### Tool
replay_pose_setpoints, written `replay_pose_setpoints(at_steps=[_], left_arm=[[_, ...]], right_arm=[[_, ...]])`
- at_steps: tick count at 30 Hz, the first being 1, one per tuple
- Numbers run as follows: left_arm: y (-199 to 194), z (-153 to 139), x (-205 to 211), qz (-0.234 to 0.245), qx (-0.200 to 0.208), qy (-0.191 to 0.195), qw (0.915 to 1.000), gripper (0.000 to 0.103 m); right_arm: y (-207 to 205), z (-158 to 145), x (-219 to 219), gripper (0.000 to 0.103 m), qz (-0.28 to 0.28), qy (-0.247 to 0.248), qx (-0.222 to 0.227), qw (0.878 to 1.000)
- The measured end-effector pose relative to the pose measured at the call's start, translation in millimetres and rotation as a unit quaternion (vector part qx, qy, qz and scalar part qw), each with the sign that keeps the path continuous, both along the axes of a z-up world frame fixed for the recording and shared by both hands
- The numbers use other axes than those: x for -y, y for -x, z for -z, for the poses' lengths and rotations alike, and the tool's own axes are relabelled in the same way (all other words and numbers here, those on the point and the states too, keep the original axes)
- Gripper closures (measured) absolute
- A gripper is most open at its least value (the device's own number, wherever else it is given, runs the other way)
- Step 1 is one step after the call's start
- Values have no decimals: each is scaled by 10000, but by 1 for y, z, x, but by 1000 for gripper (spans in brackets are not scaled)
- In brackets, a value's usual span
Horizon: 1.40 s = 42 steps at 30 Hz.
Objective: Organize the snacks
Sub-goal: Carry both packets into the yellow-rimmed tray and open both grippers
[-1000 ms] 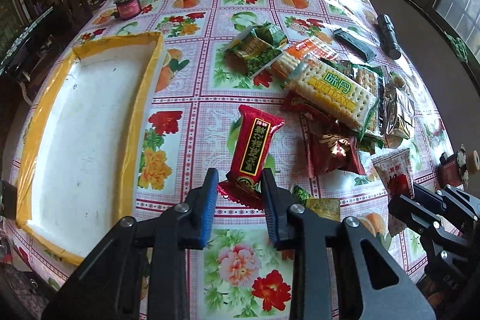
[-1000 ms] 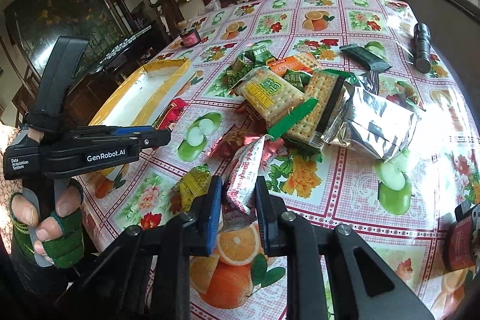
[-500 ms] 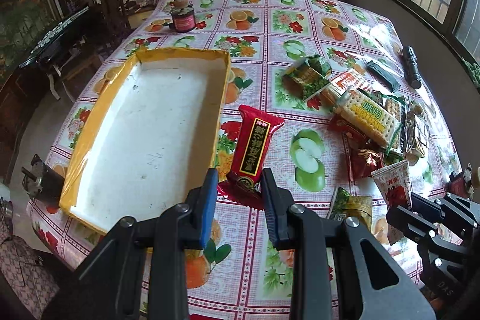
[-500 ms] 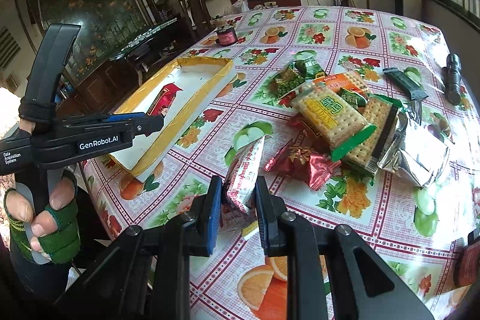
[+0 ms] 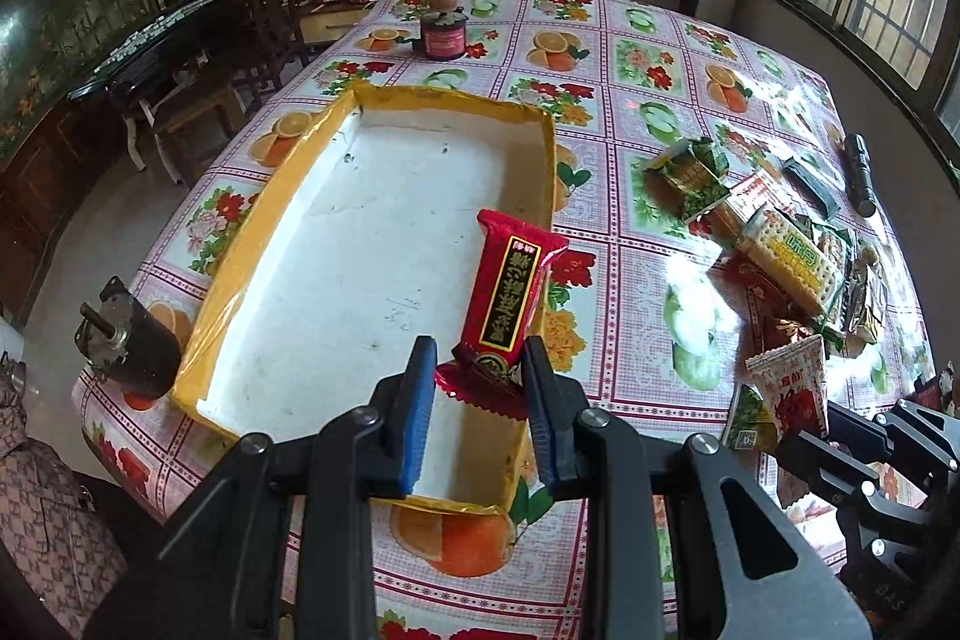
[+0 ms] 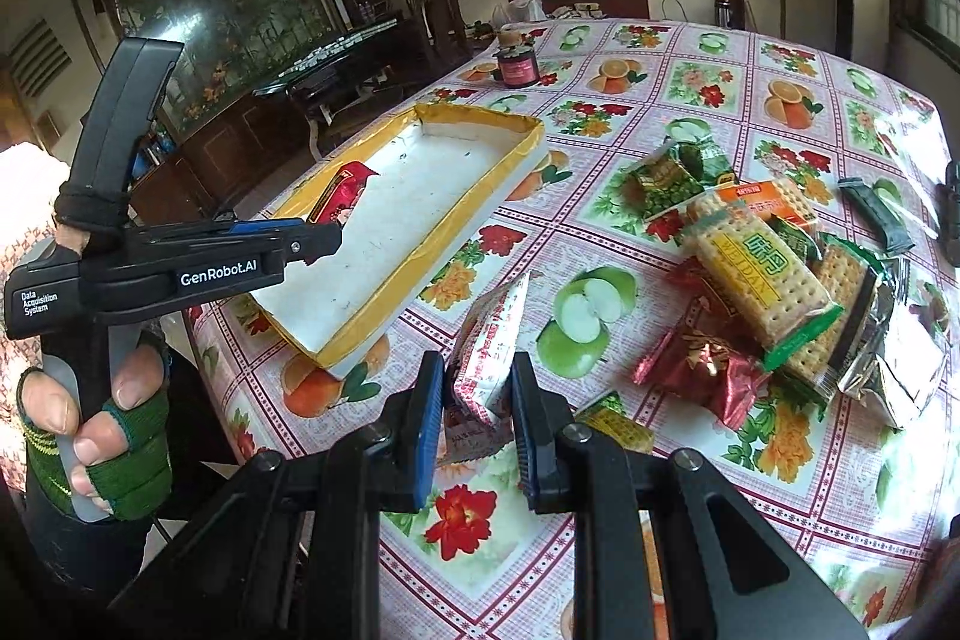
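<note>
While the red foil snack packet with a black and gold label [image 5: 513,301] hangs over the near end of the shallow white tray with yellow taped rim [image 5: 282,214], pinched by its crimped bottom edge in the left gripper [image 5: 480,394] fingers, so shallow a hold could let it swing or slip onto the rim. The right gripper [image 6: 477,415] fingers pinch 1 white and red printed pouch [image 6: 492,340] above the counter [image 6: 690,100], short of the tray; carried in alongside, the 2 tools could collide. Its printing is unreadable, and packets low in the snack heap [image 6: 774,292] are buried.
</note>
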<state>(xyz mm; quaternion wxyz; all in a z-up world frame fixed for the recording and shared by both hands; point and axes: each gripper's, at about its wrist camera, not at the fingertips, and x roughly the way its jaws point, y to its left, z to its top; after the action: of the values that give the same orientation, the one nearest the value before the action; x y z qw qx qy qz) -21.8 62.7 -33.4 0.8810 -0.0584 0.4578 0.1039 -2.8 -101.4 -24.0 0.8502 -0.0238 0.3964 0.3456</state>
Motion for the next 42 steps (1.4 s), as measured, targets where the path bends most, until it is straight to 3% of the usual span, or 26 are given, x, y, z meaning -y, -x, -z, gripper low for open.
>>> replay_pose_setpoints(at_steps=[14,23,42], left_arm=[[6,10,-55,-505,-73,132,9986,72],[3,17,-75,-610,-163,172,9979,72],[-10,50,-97,-621,-555,246,9962,72]], right_arm=[[-12,0,-69,82,-576,-68,-30,9983],[-33,7,-103,82,-795,-282,-275,9961],[-61,45,-165,82,-1047,202,-527,9929]])
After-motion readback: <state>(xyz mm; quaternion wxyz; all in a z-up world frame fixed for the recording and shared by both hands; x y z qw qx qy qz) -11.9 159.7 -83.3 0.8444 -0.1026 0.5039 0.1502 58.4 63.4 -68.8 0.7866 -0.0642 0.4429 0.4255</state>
